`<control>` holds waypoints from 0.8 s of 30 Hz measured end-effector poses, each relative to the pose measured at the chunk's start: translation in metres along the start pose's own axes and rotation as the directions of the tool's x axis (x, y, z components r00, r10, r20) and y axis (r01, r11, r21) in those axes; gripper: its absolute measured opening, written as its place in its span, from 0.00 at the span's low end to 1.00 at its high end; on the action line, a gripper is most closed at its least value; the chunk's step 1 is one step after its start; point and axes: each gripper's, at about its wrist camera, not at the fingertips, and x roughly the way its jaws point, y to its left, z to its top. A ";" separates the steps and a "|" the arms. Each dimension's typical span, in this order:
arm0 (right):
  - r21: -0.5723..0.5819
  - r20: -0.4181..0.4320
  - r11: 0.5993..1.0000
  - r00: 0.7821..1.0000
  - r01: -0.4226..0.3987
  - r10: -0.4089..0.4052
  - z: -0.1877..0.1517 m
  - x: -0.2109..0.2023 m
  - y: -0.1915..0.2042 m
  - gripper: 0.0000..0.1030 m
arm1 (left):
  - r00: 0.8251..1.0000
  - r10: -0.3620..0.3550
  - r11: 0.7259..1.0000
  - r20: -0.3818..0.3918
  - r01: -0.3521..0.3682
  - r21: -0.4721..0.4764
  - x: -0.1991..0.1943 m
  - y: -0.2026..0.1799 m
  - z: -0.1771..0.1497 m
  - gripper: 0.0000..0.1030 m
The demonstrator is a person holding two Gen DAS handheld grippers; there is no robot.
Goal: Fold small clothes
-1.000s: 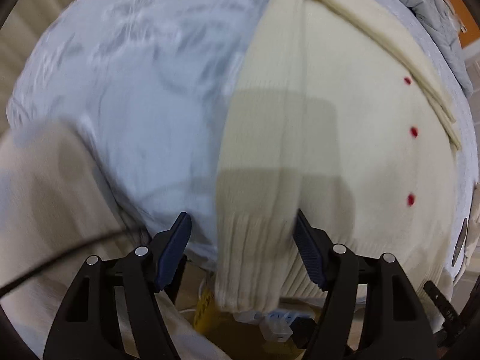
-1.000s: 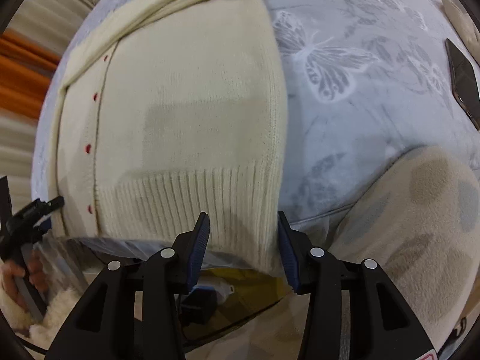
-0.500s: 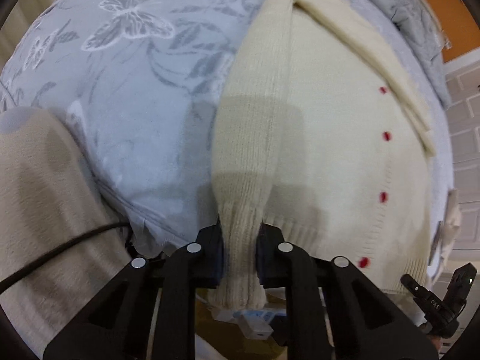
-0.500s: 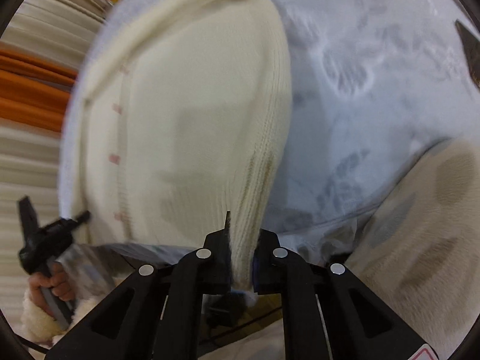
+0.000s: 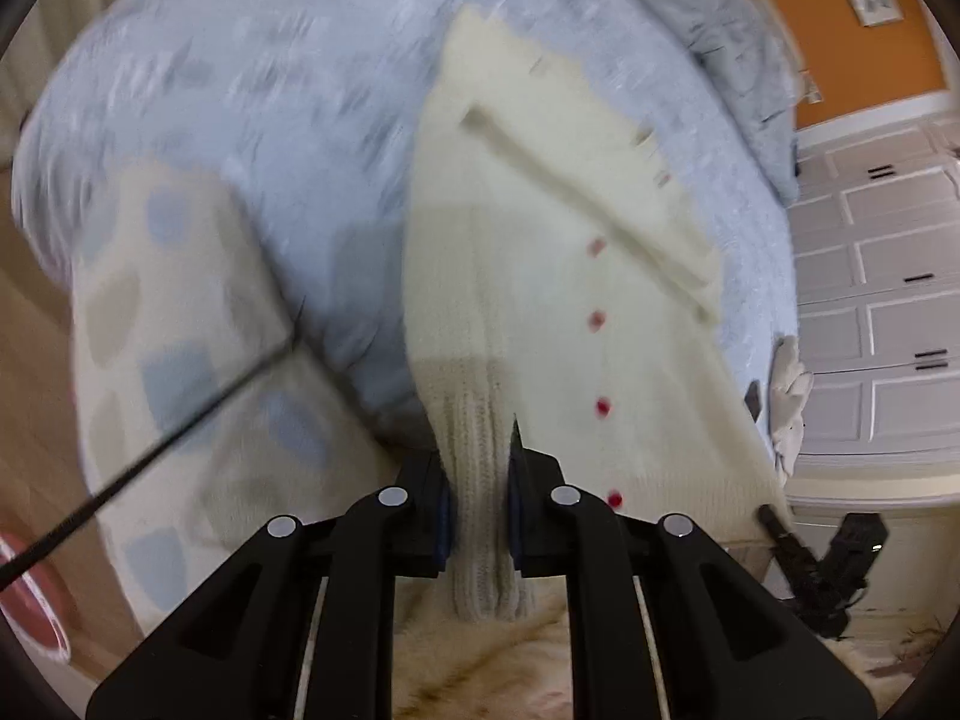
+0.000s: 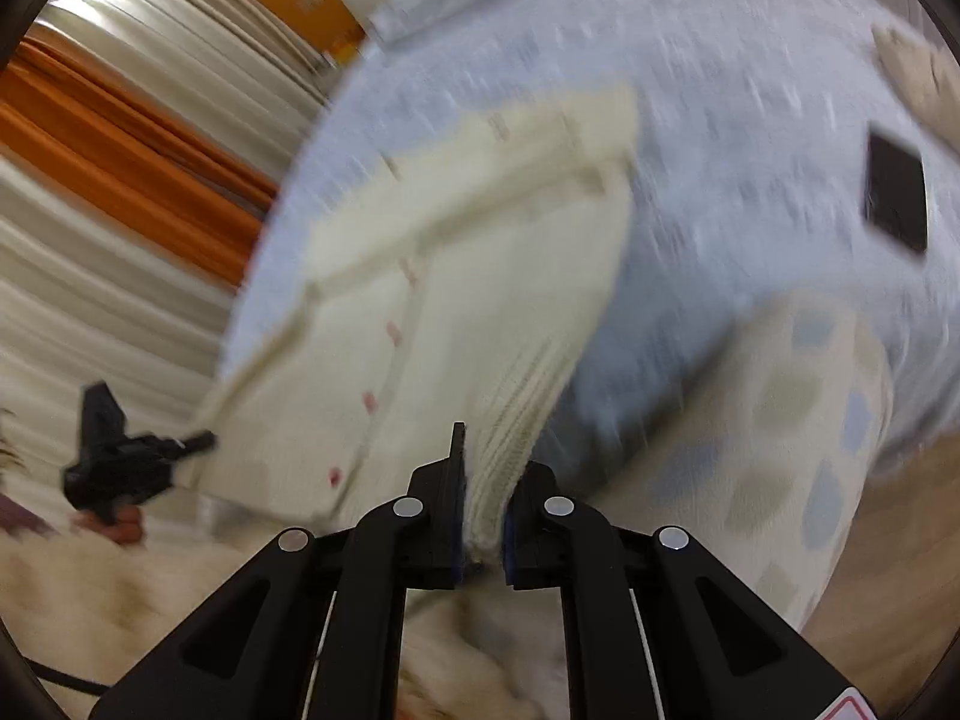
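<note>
Left gripper (image 5: 480,516): pinching cardigan (image 5: 540,276) hem corner.
Right gripper (image 6: 483,516): pinching opposite corner.
Fold: carry hem level toward 12 o'clock collar.

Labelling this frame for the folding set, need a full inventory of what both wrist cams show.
cardigan: one, cream knit with red buttons, flat on the bedspread, ribbed hem corners pinched at the near edge.
bedspread: one, pale blue-grey print, under the cardigan.
spotted blanket: one, cream with blue and tan spots, near corner of the bed.
dark flat object: one, black, on the bedspread beyond the cardigan; too blurred to name.
grey quilt: one, bunched at the far side of the bed.
cabinets: white panelled, against the wall beside the bed.
curtains: cream and orange, behind the bed.
left gripper: black, shut on one hem corner.
right gripper: black, shut on the other hem corner.
</note>
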 end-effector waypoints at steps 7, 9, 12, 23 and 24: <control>-0.102 0.316 0.994 0.947 -0.031 0.062 0.155 0.034 0.012 0.08 | 0.955 -0.085 0.991 0.286 0.050 0.128 0.009 -0.070 0.151 0.14; -0.061 0.340 0.998 0.939 -0.018 0.038 0.192 0.076 0.000 0.10 | 0.935 -0.055 0.991 0.351 0.007 0.137 0.043 -0.084 0.200 0.17; 0.051 0.354 0.996 0.931 0.072 -0.086 0.221 0.133 -0.021 0.24 | 0.927 -0.002 0.994 0.375 -0.040 0.104 0.095 -0.079 0.242 0.25; -0.015 0.255 0.961 0.931 0.275 -0.262 0.191 0.177 -0.044 0.56 | 0.912 0.197 0.961 0.360 -0.252 0.112 0.140 -0.040 0.246 0.76; -0.010 0.230 0.962 0.937 0.274 -0.264 0.195 0.186 -0.048 0.56 | 0.918 0.207 0.960 0.339 -0.257 0.110 0.151 -0.040 0.251 0.76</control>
